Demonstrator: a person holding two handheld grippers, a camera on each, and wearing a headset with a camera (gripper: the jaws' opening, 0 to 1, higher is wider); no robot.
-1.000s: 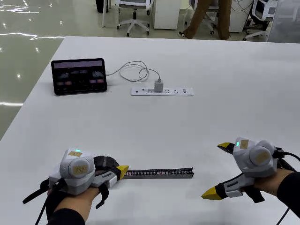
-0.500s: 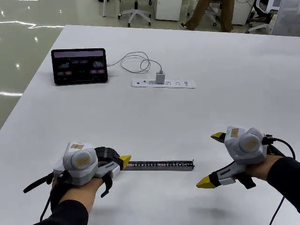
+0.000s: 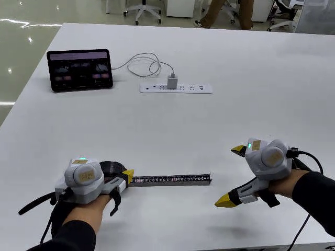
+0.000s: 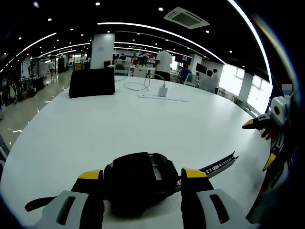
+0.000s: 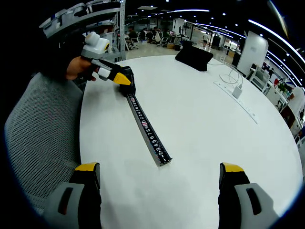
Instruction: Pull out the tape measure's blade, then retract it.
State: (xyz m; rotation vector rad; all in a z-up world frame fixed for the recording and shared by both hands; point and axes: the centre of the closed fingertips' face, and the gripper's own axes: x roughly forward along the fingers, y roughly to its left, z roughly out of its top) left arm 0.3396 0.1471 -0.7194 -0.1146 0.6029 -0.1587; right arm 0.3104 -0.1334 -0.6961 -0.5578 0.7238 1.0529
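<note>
1. We see the tape measure point(image 4: 138, 180), a black rounded case with a rubbery look. The yellow-tipped jaws of the left gripper point(image 4: 141, 174) pinch it at the near left of the worktop point(image 3: 209, 130).
2. Its blade point(image 3: 170, 180), a thin dark strip with printed numbers, lies flat and straight on the worktop, pulled out toward the right.
3. The right gripper point(image 3: 230, 175) has its jaws spread wide, holding nothing. The blade's end is near them but apart.
4. The worktop is white, smooth and matte, and its left edge borders a glossy floor point(image 3: 21, 47).
5. Wide open surface lies between the blade and the far things: a flat white power strip point(image 3: 176, 88) with a charger point(image 3: 172, 82) and looped cable point(image 3: 141, 64), and a dark tablet point(image 3: 79, 70).
</note>
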